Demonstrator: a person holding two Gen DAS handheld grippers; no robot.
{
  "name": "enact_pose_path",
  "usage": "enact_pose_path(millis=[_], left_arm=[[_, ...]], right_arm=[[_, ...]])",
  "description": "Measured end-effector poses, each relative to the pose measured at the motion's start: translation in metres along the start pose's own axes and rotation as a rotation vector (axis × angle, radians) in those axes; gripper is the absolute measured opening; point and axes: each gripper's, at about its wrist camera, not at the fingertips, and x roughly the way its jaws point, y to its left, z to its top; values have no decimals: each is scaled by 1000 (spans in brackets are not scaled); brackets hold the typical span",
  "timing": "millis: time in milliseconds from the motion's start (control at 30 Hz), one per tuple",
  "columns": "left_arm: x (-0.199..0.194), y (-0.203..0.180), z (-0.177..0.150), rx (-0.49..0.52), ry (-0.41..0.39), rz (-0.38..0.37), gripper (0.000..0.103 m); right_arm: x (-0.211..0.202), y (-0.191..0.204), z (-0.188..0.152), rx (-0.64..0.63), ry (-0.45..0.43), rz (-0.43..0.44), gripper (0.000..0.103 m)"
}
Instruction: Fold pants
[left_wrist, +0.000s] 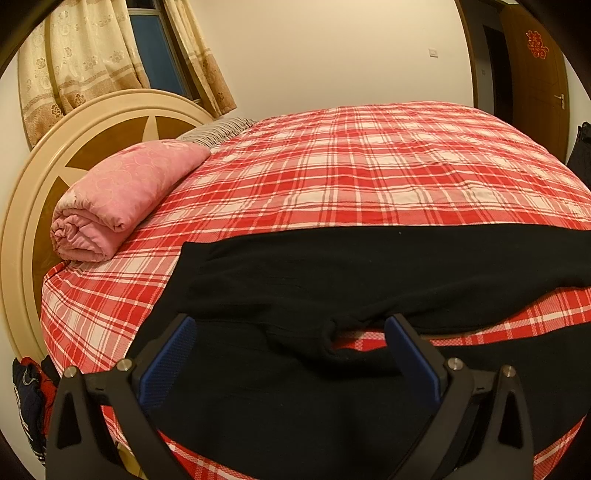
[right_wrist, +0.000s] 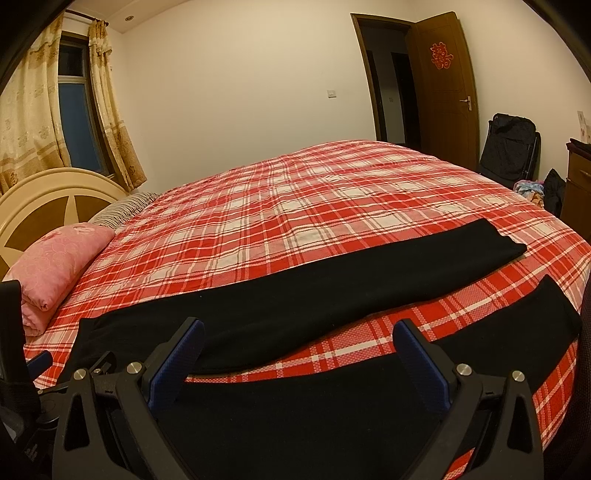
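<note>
On the bed (right_wrist: 295, 206), black pants (right_wrist: 295, 306) lie flat, legs apart. Left gripper (left_wrist: 291, 345) and right gripper (right_wrist: 299, 350) hover, jaws wide, empty. Soft, limp fabric; grab waistband and cuff.

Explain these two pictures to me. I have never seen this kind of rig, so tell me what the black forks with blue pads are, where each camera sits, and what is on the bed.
No robot here: a person holds two handheld tools. Each has a camera looking along its two fingers. One picture is from the left gripper, the other from the right gripper. Both are open and hold nothing. Black pants lie spread out, legs apart, on a bed with a red plaid cover. A rolled pink quilt sits by the headboard.
</note>
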Motion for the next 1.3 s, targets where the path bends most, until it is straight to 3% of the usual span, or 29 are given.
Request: enact_pose_path(millis=[1000, 1300], left_arm=[[6, -5, -3, 1, 20, -7, 103], [42, 10, 1, 11, 106, -43, 103]], right_arm=[[6, 5, -5, -3, 18, 3, 102], [43, 7, 0, -40, 107, 13, 102]])
